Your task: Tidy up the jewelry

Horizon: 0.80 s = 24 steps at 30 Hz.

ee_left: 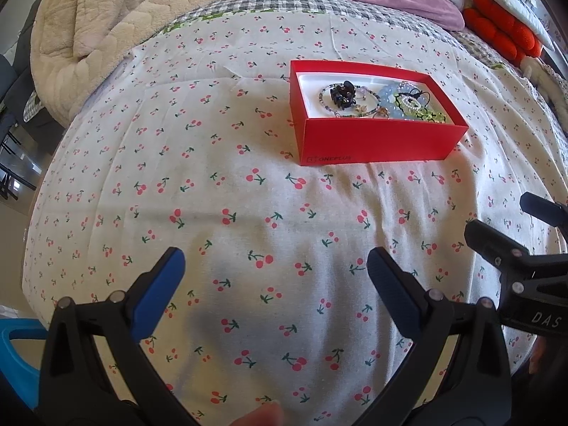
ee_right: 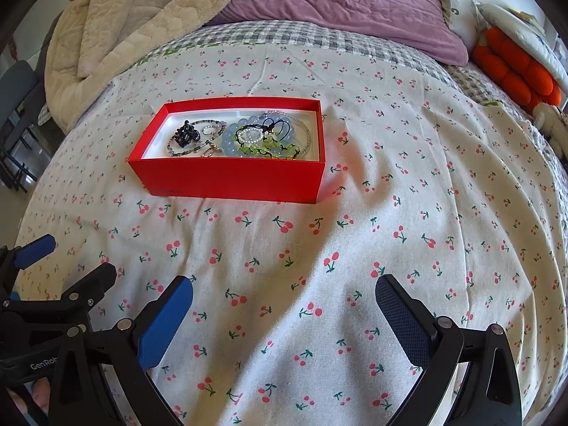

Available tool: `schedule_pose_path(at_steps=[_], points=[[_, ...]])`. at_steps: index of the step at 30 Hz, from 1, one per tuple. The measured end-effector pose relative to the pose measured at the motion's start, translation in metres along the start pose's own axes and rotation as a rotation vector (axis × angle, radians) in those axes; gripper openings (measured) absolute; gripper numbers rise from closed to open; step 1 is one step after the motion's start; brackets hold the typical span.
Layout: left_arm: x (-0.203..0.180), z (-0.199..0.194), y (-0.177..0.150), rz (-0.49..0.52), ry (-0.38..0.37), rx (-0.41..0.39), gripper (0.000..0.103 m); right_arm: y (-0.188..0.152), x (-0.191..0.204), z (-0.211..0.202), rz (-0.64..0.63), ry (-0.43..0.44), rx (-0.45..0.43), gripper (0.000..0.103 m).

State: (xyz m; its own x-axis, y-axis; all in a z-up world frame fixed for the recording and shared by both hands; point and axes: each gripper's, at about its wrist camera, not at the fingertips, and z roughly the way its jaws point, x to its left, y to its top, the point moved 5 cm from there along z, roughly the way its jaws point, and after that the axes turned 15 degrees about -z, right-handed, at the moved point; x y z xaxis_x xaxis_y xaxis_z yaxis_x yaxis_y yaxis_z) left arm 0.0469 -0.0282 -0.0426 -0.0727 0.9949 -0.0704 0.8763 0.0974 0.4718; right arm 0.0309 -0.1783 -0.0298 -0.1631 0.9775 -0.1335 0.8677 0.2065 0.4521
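Left gripper (ee_left: 275,277): jaws spread wide, nothing held, low over the cherry-print bedspread (ee_left: 220,184). Red box (ee_right: 227,177) with the jewelry (ee_right: 241,135) inside sits ahead, well apart from both grippers, bare bedspread along every edge. Right gripper (ee_right: 284,301): likewise spread, holding nothing.

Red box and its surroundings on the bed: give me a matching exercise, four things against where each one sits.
Things:
1. black hair claw
2. pale blue bead bracelet
3. purple pillow
4. orange cushion

Places:
A. far right edge of the bed
B. left part of the red box
C. head of the bed, behind the box
D. middle of the box

Pairs: 1-B, 2-D, 3-C, 4-A
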Motion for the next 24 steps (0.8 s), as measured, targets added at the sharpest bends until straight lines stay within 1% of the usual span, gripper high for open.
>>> schedule_pose_path(at_steps=[24], points=[[0.0023, 0.0006, 0.0007, -0.005, -0.002, 0.002, 0.102, -0.0013, -0.0018, 0.0000, 0.009, 0.002, 0.002, 0.103]])
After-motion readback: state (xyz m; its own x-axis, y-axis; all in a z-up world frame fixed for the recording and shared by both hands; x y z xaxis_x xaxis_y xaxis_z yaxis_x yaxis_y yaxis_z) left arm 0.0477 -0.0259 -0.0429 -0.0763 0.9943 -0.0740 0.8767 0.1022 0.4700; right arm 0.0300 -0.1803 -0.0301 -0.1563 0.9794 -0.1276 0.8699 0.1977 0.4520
